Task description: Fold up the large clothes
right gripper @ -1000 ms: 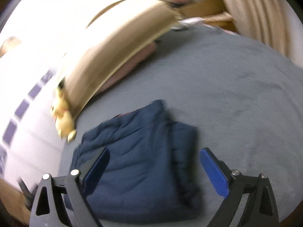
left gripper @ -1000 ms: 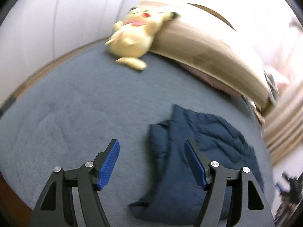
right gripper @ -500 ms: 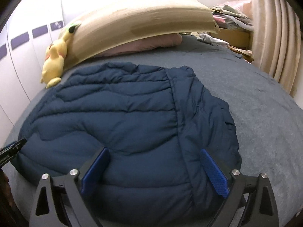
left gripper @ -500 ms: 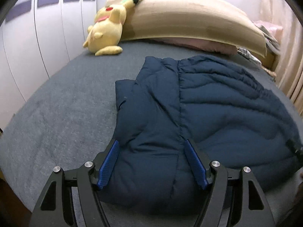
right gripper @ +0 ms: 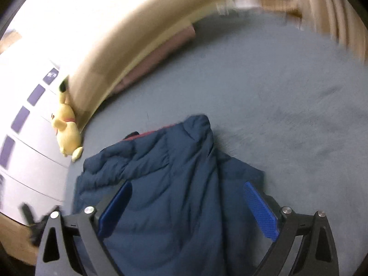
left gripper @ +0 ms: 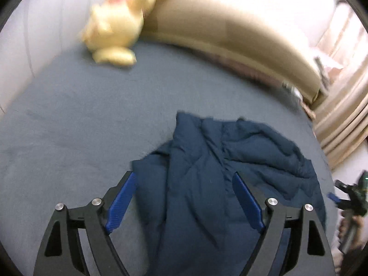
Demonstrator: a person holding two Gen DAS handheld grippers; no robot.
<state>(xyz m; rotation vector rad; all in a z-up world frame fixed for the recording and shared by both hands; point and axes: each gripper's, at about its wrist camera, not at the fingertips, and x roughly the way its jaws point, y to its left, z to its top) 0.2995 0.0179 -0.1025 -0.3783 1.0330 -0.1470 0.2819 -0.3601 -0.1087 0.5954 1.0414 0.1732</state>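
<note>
Jaws of our left gripper [left gripper: 184, 197] and right gripper [right gripper: 187, 209] gape empty above the puffer jacket [left gripper: 218, 184], low in frame, probably seeking edges.

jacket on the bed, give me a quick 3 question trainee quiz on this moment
1. True or false: both the left gripper and the right gripper are open and hold nothing.
2. What colour is the jacket? A) red B) navy C) white
3. Fill in: the yellow plush toy leans against the tan ____.

Key: 1 true; 2 B; 3 headboard
</note>
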